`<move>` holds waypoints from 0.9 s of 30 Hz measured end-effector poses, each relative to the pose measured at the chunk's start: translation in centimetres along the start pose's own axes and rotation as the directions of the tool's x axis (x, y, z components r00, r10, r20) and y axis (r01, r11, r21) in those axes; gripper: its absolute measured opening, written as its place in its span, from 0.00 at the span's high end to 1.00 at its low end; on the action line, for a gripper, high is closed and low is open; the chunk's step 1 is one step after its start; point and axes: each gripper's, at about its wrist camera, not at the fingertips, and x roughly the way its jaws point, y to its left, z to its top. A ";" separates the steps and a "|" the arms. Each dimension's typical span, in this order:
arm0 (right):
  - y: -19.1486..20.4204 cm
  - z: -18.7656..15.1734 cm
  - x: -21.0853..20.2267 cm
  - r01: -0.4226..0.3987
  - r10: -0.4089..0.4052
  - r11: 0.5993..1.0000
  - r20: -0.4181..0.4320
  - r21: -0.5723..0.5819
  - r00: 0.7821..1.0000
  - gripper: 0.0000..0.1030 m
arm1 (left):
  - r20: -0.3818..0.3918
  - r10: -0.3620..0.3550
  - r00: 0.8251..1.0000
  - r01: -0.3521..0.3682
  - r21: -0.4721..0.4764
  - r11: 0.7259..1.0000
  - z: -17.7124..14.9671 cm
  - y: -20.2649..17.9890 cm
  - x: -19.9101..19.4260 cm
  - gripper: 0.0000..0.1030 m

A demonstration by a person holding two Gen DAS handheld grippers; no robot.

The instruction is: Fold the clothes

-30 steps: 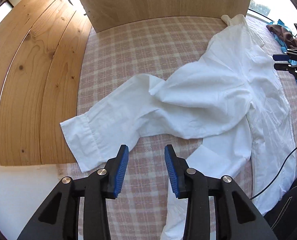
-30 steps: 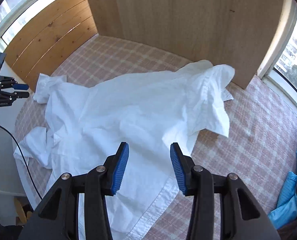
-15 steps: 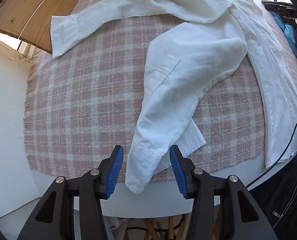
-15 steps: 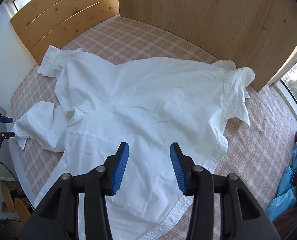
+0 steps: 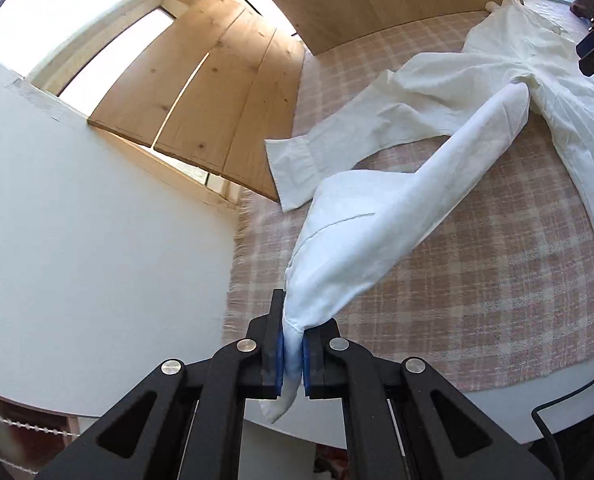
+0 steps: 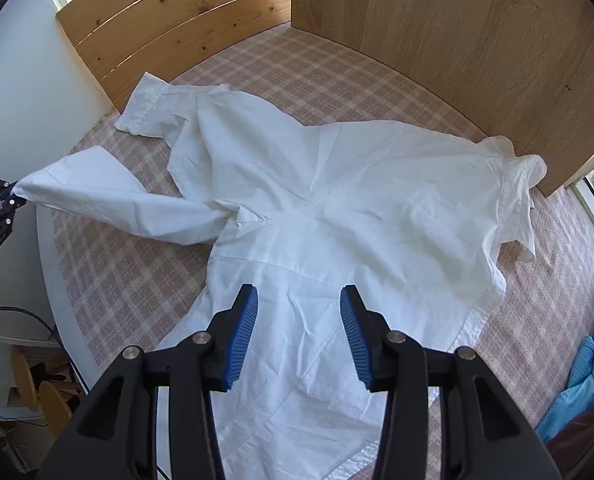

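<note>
A white long-sleeved shirt (image 6: 337, 200) lies spread on a pink checked cloth over the table. My left gripper (image 5: 293, 354) is shut on the cuff end of one sleeve (image 5: 397, 216) and holds it pulled out taut past the table's edge; it shows at the left of the right wrist view (image 6: 5, 196). The other sleeve (image 5: 337, 140) lies flat toward the wooden panels. My right gripper (image 6: 297, 328) is open and empty, hovering above the shirt's lower body.
Wooden panels (image 6: 437, 32) wall the far sides of the table. The table's white rim (image 5: 497, 400) and a black cable (image 5: 557, 396) run along the near edge. Blue and brown clothes (image 6: 585, 392) lie at the right. A wooden chair (image 6: 37, 384) stands below left.
My left gripper has closed on the sleeve cuff and pulled it out beyond the table edge, stretching the sleeve. My right gripper stays open and has drifted slightly over the shirt body.
</note>
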 end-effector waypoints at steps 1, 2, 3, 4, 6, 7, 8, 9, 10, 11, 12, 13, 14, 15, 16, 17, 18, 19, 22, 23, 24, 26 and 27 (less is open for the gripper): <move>-0.2 0.0 0.7 0.007 -0.007 1.000 -0.015 0.003 1.000 0.59 | 0.007 0.041 0.999 -0.041 0.011 0.999 -0.7 -0.1 0.0 0.88; -0.3 0.0 1.6 0.004 -0.004 1.000 -0.041 0.003 0.999 0.59 | -0.047 -0.001 0.999 0.001 0.019 1.000 -1.7 -0.5 1.3 0.82; -0.4 -0.1 2.3 -0.003 0.003 1.000 -0.063 0.007 0.998 0.59 | -0.106 -0.050 0.993 0.052 0.023 0.998 -2.7 -1.0 2.7 0.82; -0.5 -0.2 3.0 -0.010 0.011 1.000 -0.085 0.011 0.996 0.59 | -0.165 -0.098 0.981 0.103 0.025 0.994 -3.7 -1.6 4.1 0.82; -0.5 0.0 3.7 -0.012 0.013 1.000 -0.108 0.007 0.994 0.59 | -0.282 -0.191 0.940 0.204 0.019 0.979 -5.8 -2.6 6.8 0.82; -0.4 0.2 3.7 -0.008 0.008 1.000 -0.108 -0.001 0.994 0.58 | -0.277 -0.255 0.926 0.259 -0.024 0.966 -6.2 -2.2 6.8 0.82; -0.3 0.4 3.7 -0.004 0.003 1.000 -0.108 -0.009 0.994 0.58 | -0.254 -0.292 0.922 0.287 -0.057 0.956 -6.1 -1.3 6.3 0.77; -0.2 1.0 3.4 0.012 -0.014 1.000 -0.099 -0.024 0.995 0.59 | -0.228 -0.325 0.918 0.313 -0.087 0.946 -5.9 -0.3 5.9 0.71; -0.2 1.7 3.0 0.026 -0.029 0.999 -0.088 -0.038 0.996 0.59 | -0.198 -0.327 0.924 0.312 -0.103 0.944 -5.6 0.9 5.7 0.60; -0.3 2.6 2.7 0.036 -0.040 0.998 -0.080 -0.044 0.996 0.59 | -0.166 -0.326 0.931 0.310 -0.116 0.944 -5.2 2.0 5.5 0.49; -0.4 3.6 2.3 0.046 -0.050 0.998 -0.072 -0.049 0.996 0.59 | -0.165 -0.318 0.934 0.304 -0.105 0.947 -4.7 2.6 6.1 0.45; -0.7 4.7 2.2 0.051 -0.054 0.997 -0.064 -0.051 0.996 0.59 | -0.166 -0.308 0.937 0.297 -0.091 0.951 -4.3 3.1 6.8 0.42; -1.0 5.9 2.2 0.056 -0.058 0.998 -0.057 -0.042 0.997 0.59 | -0.166 -0.299 0.940 0.290 -0.077 0.954 -3.8 3.7 7.5 0.43; -1.4 7.0 2.1 0.061 -0.063 0.998 -0.051 -0.032 0.997 0.59 | -0.167 -0.289 0.943 0.283 -0.062 0.957 -3.3 4.2 8.2 0.44; -1.8 8.1 2.2 0.072 -0.073 0.997 -0.049 -0.029 0.996 0.59 | -0.189 -0.274 0.943 0.271 -0.038 0.962 -3.1 4.5 9.4 0.44; -2.0 9.0 2.4 0.079 -0.080 0.996 -0.048 -0.027 0.996 0.59 | -0.213 -0.288 0.934 0.289 -0.026 0.957 -3.0 4.4 10.6 0.44; -2.2 9.8 2.6 0.086 -0.088 0.996 -0.046 -0.026 0.995 0.59 | -0.236 -0.304 0.923 0.310 -0.016 0.951 -3.0 4.4 11.7 0.44; -2.4 10.5 2.7 0.087 -0.088 0.996 -0.047 -0.026 0.995 0.59 | -0.254 -0.336 0.907 0.343 -0.017 0.939 -2.9 4.5 12.6 0.44; -2.5 11.6 3.4 0.076 -0.078 0.997 -0.058 -0.034 0.995 0.59 | -0.250 -0.420 0.872 0.425 -0.034 0.904 -2.5 5.3 13.5 0.44; -2.5 11.6 3.8 0.079 -0.081 0.996 -0.064 -0.044 0.995 0.59 | -0.253 -0.439 0.862 0.445 -0.036 0.895 -2.5 5.3 13.6 0.44; -2.6 11.7 4.1 0.082 -0.085 0.995 -0.071 -0.054 0.994 0.59 | -0.257 -0.458 0.851 0.465 -0.037 0.885 -2.4 5.3 13.7 0.44; -2.7 11.8 4.8 0.086 -0.091 0.994 -0.083 -0.060 0.992 0.59 | -0.265 -0.494 0.828 0.503 -0.039 0.863 -2.4 5.2 13.8 0.62; -2.9 11.8 5.2 0.088 -0.093 0.994 -0.089 -0.057 0.992 0.59 | -0.274 -0.529 0.803 0.537 -0.052 0.842 -2.4 5.2 13.8 0.69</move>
